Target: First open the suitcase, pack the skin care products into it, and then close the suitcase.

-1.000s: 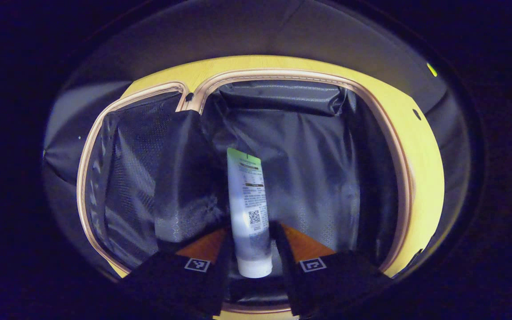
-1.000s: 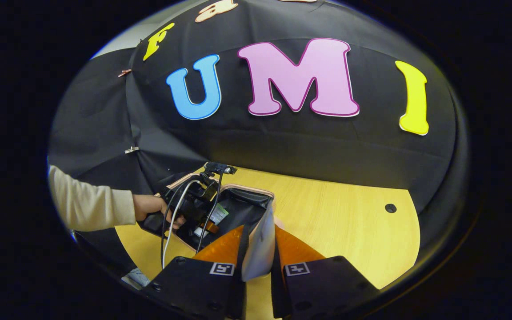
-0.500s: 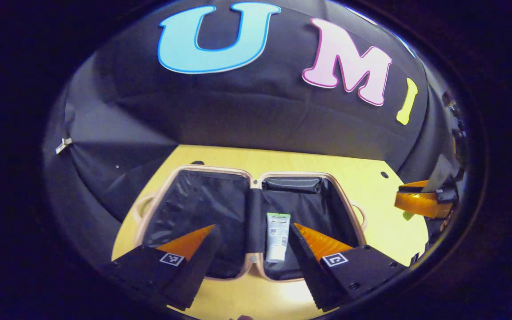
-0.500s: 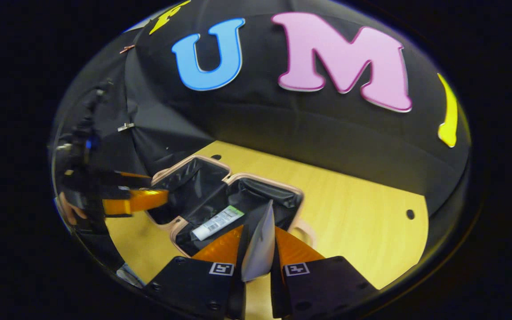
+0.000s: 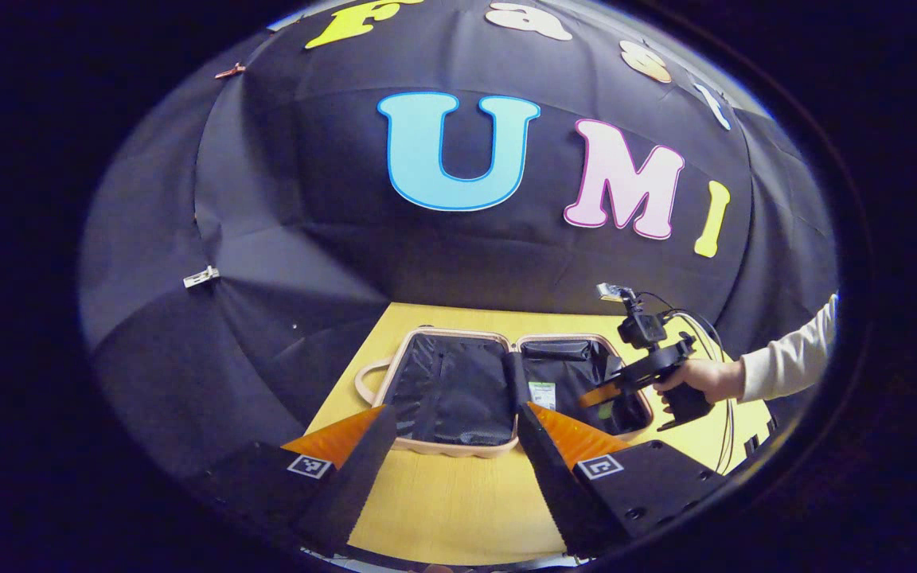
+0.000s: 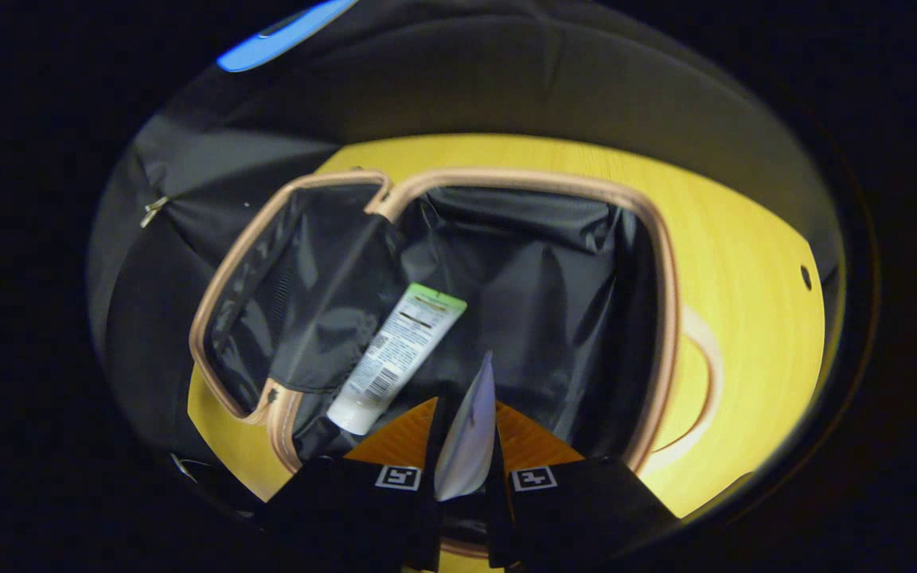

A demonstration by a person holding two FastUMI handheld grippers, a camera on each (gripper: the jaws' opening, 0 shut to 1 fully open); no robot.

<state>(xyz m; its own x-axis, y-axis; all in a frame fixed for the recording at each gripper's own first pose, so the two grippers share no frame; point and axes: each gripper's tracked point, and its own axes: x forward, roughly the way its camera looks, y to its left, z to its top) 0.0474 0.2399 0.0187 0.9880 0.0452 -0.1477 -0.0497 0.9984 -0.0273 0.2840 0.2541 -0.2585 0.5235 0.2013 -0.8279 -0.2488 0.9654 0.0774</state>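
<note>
The left tongs [image 5: 452, 434] are hanging spread wide and empty over the yellow desk [image 5: 458, 509], with the open suitcase [image 5: 458, 390] lying just beyond their tips. The right tongs [image 6: 465, 434] are pinching a pale flat sachet [image 6: 466, 438], possibly a sample pack, above the suitcase's right compartment, where a white tube [image 6: 395, 358] is lying just to their left.

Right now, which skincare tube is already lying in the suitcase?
The white green-ended tube, loose on the black lining. The plain white tube is clamped in the right gripper.
</note>
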